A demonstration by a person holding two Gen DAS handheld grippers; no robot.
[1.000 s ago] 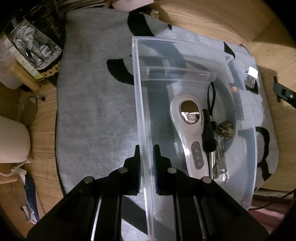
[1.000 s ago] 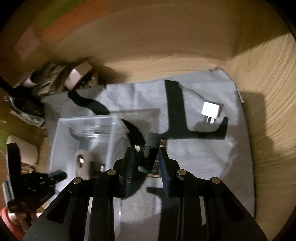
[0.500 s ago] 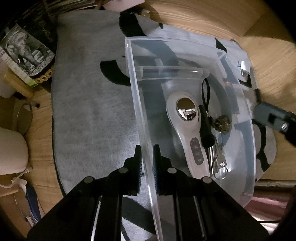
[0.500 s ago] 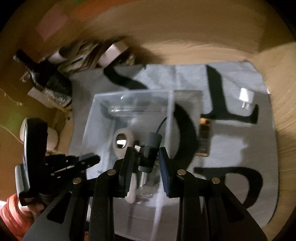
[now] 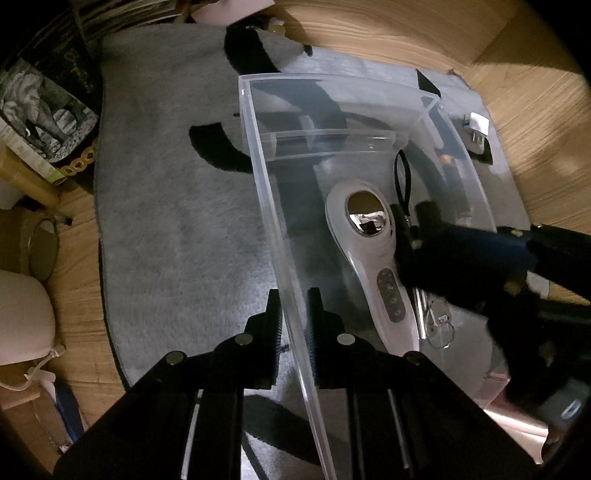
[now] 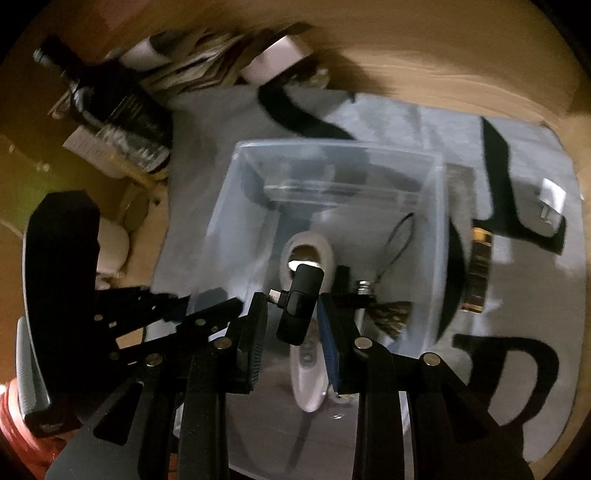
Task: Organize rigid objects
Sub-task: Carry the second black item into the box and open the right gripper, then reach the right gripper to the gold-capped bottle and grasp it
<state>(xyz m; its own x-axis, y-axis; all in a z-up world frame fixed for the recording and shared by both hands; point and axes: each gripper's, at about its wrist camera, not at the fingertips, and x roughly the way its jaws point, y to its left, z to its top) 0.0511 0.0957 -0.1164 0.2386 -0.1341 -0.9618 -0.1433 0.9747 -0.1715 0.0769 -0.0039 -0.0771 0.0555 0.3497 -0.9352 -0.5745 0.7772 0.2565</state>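
Right wrist view: a small black dongle [image 6: 301, 302] with a plug at its 9 o'clock side is seen pinched between the right tongs [image 6: 293, 332], held above the open clear plastic bin [image 6: 439, 236]. Inside the bin, directly beneath it, a white handheld device [image 6: 308, 373] with a shiny oval head lies lengthwise, and a bunch of keys [image 6: 388, 314] on a black strap is seen at 3 o'clock of it. In the left wrist view the left tongs [image 5: 293, 328] are pressed onto the bin's near wall, one pad inside and one outside, at 6 o'clock of the frame. The bin rests on a grey rug [image 5: 177, 229] with black lettering, laid over a wooden floor [image 5: 369, 33]. Outside the bin, at 3 o'clock in the right wrist view, a dark gold-trimmed object [image 6: 480, 269] lies on the rug, and a white wall charger [image 6: 552, 199] is seen farther out. Bottles and papers are piled at 10 o'clock.
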